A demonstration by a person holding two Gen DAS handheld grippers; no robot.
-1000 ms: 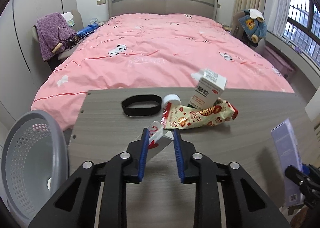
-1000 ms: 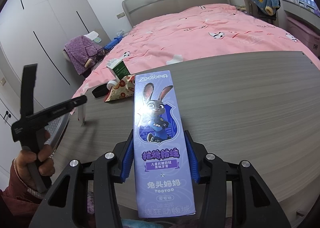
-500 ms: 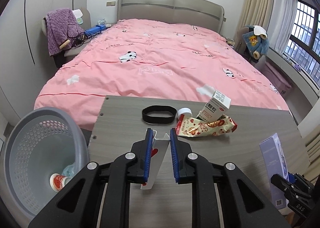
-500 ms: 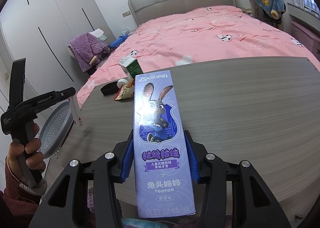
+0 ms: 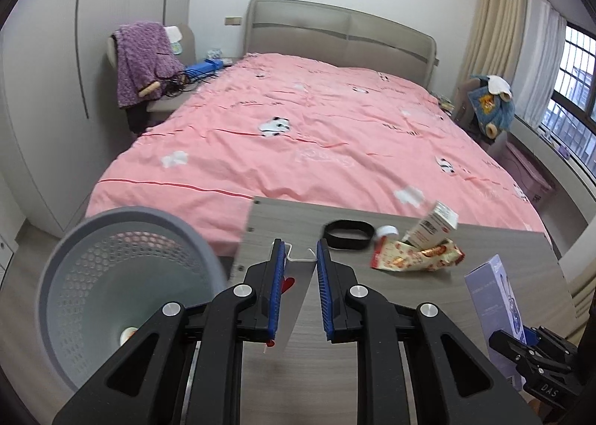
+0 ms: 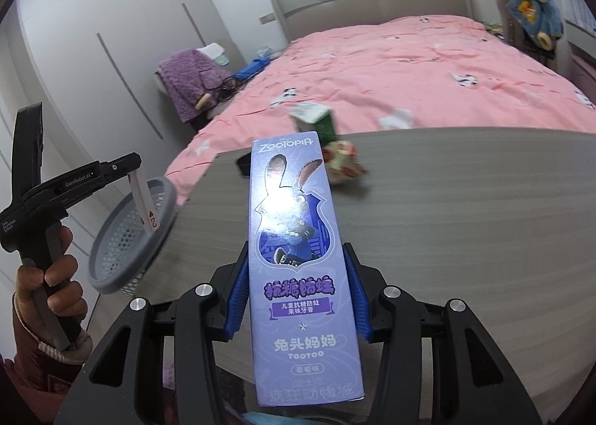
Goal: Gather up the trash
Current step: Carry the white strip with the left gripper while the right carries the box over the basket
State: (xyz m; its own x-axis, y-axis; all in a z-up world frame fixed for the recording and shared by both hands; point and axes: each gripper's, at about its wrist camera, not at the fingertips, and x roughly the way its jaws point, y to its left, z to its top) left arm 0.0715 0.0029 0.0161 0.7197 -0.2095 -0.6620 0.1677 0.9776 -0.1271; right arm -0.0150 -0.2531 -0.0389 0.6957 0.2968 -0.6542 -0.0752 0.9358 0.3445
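Filling most of both views, the big pink bed [image 5: 316, 149] sits behind the grey table [image 6: 447, 238]. Only the left camera looks down into the grey basket [image 5: 93, 276] beside the table, where a small cup [image 5: 128, 333] lies at the bottom. The right gripper [image 6: 298, 298] squeezes a tall purple toothpaste box [image 6: 298, 257] between its blue pads. The left gripper [image 5: 301, 291] pinches a playing card [image 5: 294, 298]; the right camera shows it [image 6: 145, 209] hanging over the basket rim. On the table lie a snack wrapper [image 5: 417, 257], a milk carton [image 5: 432, 227], a black band [image 5: 348, 235] and a white cap [image 5: 387, 230].
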